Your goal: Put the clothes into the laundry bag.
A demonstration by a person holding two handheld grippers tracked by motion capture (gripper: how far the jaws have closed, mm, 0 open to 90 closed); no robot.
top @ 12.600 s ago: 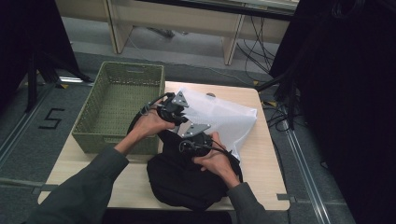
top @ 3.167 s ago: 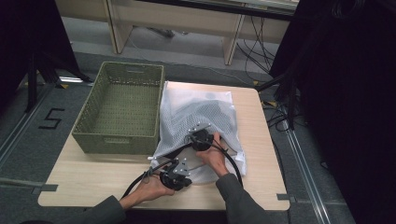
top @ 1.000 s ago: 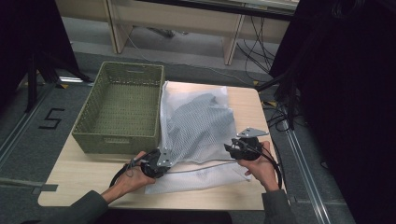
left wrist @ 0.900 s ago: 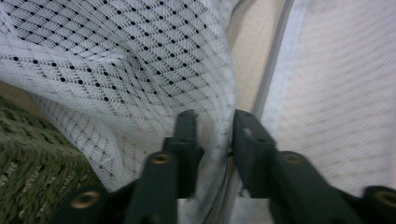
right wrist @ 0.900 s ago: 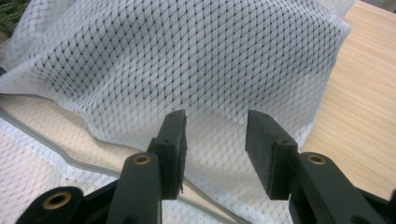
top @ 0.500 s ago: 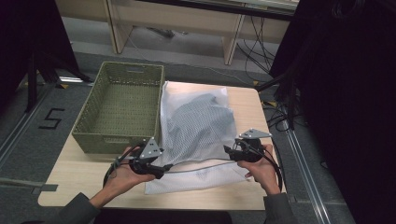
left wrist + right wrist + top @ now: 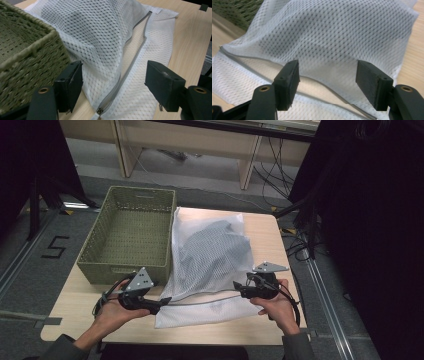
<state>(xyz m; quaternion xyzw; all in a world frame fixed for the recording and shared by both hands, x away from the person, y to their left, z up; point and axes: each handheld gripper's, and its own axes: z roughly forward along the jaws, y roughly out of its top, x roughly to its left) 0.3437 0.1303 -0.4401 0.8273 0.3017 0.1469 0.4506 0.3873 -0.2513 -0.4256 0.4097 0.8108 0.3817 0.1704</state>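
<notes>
At the near edge of the surface point(image 7: 70, 320), the left claw point(image 7: 162, 301) and right claw point(image 7: 237, 289) sit at either end of the mesh bag's point(image 7: 210, 255) zipper point(image 7: 130, 67). Both have just been opening; nothing is pinched between their jaws. The bag lies flat in the middle, dark clothing point(image 7: 217, 245) inside, its mouth gaping. The step in hand looks like letting go after opening the zipper. Next would be regripping the bag or reaching inside. Farther left, the green basket point(image 7: 100, 245) touches the bag's edge and crowds the left claw.
</notes>
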